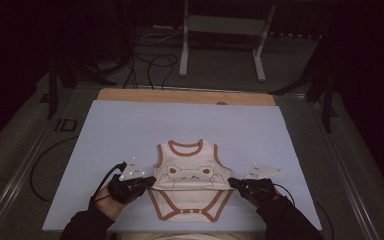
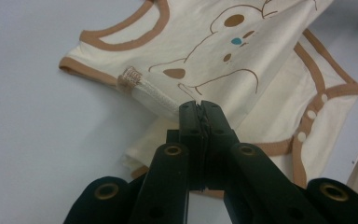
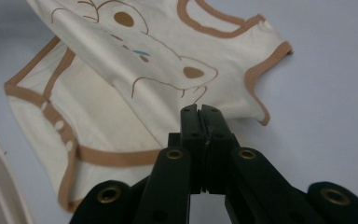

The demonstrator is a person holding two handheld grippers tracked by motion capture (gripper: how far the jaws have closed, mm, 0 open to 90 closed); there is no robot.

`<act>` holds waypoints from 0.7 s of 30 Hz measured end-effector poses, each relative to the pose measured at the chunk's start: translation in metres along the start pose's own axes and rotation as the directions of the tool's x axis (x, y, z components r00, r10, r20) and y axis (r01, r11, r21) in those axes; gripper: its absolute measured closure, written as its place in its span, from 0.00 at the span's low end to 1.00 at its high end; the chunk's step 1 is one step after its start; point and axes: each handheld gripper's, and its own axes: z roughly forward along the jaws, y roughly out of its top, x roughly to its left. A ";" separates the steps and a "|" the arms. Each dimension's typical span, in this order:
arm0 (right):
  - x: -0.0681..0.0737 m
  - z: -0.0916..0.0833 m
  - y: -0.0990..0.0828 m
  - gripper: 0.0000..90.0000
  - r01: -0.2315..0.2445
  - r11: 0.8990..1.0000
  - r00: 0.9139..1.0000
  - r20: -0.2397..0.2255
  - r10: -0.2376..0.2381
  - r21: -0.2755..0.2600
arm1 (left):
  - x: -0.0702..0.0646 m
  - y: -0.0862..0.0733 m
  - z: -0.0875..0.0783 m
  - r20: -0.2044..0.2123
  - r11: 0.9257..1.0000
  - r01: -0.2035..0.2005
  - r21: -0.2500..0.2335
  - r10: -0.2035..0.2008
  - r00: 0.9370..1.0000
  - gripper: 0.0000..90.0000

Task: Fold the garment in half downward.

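A cream baby bodysuit [image 1: 192,170] with brown trim and a bear print lies near the front of the pale blue mat [image 1: 130,125], neck toward the far side. My left gripper [image 1: 150,181] is shut on its left side edge and my right gripper [image 1: 233,183] is shut on its right side edge. The cloth runs in a straight, taut line between them, with the snap flap [image 1: 190,207] spread below. In the left gripper view the jaws [image 2: 199,106] pinch the bodysuit [image 2: 205,42] at a seam. In the right gripper view the jaws [image 3: 200,110] pinch the bodysuit [image 3: 121,93] just below the bear print.
The mat covers a wooden table whose bare far edge [image 1: 185,96] shows. Beyond it on the floor stand a white metal frame [image 1: 220,40] and loose cables [image 1: 150,65]. Another cream cloth [image 1: 180,236] lies at the near table edge.
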 end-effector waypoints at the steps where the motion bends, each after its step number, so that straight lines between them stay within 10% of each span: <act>1: 0.001 0.000 -0.002 1.00 -0.005 1.000 1.000 -0.004 0.005 0.003 | -0.001 -0.003 0.001 0.007 1.000 -0.001 0.006 0.001 1.000 1.00; 21: 0.012 0.008 -0.035 1.00 -0.047 0.996 0.998 -0.030 0.049 0.072 | -0.010 -0.036 0.018 0.077 0.994 0.049 0.093 -0.056 0.995 0.99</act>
